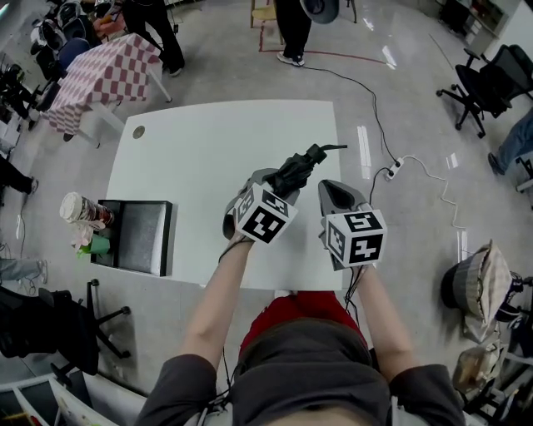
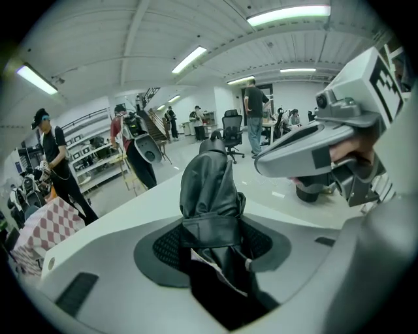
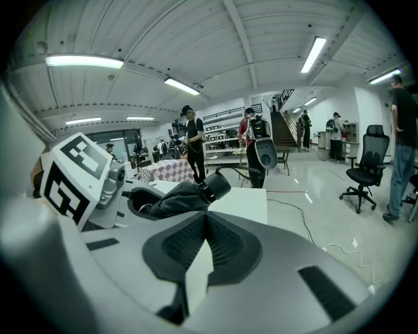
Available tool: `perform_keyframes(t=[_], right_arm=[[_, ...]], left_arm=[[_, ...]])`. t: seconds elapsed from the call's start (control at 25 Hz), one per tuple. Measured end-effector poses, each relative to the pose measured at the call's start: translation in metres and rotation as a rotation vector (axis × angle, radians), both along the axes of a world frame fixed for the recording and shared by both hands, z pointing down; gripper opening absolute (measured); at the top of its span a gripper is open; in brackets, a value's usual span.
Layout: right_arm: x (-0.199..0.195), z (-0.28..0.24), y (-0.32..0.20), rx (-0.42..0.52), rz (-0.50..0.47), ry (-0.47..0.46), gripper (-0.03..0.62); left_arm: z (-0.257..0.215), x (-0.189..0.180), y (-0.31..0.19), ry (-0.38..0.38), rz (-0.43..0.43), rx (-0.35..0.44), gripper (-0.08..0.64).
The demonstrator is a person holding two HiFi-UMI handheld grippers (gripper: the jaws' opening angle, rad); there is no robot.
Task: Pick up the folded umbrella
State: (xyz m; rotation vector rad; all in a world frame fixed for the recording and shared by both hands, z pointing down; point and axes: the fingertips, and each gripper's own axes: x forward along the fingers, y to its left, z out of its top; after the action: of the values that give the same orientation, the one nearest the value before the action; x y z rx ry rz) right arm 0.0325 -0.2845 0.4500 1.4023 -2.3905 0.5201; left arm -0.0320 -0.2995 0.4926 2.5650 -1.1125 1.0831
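Lab hall: office chairs (image 1: 487, 83), shelving (image 2: 91, 160), strip lights (image 3: 85, 62).

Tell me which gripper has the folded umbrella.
The left gripper: its jaws clamp the black folded umbrella. The right gripper is shut, with nothing between its jaws.

Bright, even indoor light falls from long white fluorescent ceiling tubes (image 2: 287, 14), seen at 1 o'clock in the left gripper view and at 10 o'clock in the right gripper view (image 3: 85, 62). The glossy pale grey floor (image 1: 416, 100) mirrors them as white streaks of glare at 1 o'clock in the head view. The white rectangular table (image 1: 208, 166) reads very bright and flat. The black folded fabric umbrella (image 2: 208, 189) carries a dull sheen. Both gripper views bend strongly toward the rims, with black corners and a soft nearest foreground.
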Motion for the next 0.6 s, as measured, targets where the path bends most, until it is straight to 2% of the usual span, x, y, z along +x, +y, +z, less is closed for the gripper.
perform_keyframes(t=[0.6], right_arm=[[-0.003,-0.028,0.024,0.067,0.003,-0.043,0.018]], left_arm=[[-0.045,0.002,0.028,0.163,-0.080,0.078,0.210]])
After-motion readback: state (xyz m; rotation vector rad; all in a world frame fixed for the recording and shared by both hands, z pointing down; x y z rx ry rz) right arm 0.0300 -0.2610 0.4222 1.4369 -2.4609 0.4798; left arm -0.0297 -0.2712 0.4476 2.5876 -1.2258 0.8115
